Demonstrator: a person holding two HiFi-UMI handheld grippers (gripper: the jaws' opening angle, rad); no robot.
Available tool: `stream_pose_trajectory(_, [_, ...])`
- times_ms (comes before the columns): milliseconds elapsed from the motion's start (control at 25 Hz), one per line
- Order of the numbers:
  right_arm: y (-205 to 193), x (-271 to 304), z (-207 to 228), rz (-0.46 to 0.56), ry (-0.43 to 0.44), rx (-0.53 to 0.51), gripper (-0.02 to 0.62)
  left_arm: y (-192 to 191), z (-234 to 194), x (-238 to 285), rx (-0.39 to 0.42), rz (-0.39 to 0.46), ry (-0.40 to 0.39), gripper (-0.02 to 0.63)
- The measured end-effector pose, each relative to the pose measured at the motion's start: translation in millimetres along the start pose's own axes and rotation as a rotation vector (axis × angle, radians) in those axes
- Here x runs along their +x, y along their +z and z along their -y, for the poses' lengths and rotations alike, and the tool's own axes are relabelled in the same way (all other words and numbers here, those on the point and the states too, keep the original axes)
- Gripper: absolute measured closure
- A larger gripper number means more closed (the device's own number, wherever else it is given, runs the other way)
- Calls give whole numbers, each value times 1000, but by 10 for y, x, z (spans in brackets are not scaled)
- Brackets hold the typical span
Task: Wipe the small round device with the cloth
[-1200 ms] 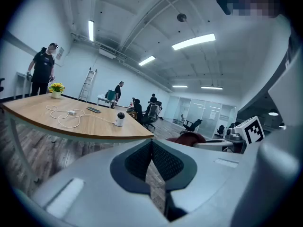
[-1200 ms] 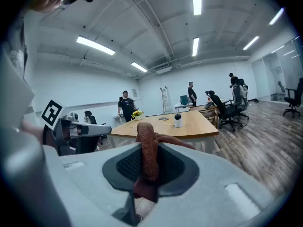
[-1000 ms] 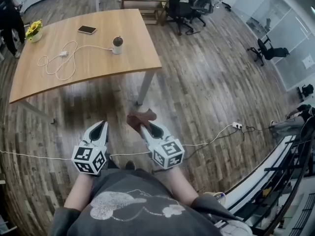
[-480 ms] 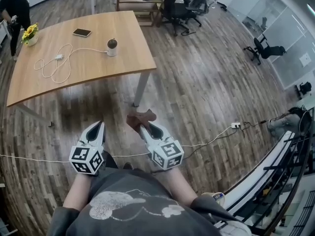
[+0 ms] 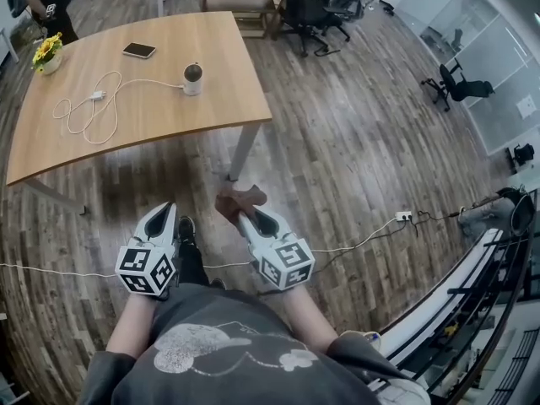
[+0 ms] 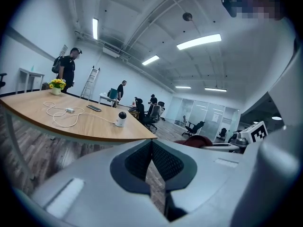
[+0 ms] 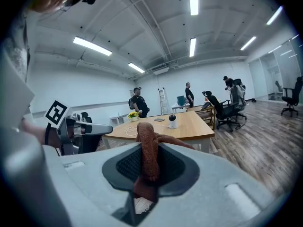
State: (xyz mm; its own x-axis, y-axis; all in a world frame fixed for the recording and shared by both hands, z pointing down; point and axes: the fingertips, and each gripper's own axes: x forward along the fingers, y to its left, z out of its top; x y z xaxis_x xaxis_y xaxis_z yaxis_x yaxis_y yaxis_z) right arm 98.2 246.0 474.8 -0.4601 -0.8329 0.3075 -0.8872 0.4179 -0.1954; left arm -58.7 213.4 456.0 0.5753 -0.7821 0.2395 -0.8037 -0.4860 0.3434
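The right gripper (image 5: 245, 216) is clenched on a reddish-brown cloth (image 7: 147, 148). The cloth is soft and looks knitted. It is squeezed between the dark ribbed pads, and a thick fold stands up above the jaws. The left gripper (image 5: 166, 211) is closed, its pads meet at the tips and nothing is between them. Both grippers are smooth grey plastic and are held low above the wooden plank floor (image 5: 354, 150), away from the table.

The small round device (image 5: 193, 78) stands upright on the pale wooden table (image 5: 169, 116). It has a white body and a dark ball-shaped top. A thin white cable (image 5: 95, 96) lies in loose loops beside it. A flat dark phone (image 5: 139, 51) lies further back, and yellow flowers (image 5: 46, 51) stand at the table's far corner.
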Motion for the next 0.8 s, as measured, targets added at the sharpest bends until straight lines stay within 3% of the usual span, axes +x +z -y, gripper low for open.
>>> stream_pose_trajectory(320, [205,501,433,-26,-65,3,532,257,-323,718,-16,-3,-52,586])
stream_pose_trajectory(800, [871,1744,825,-40,-73,-11,532,874,-1052,1664,-23,-15,-83,586])
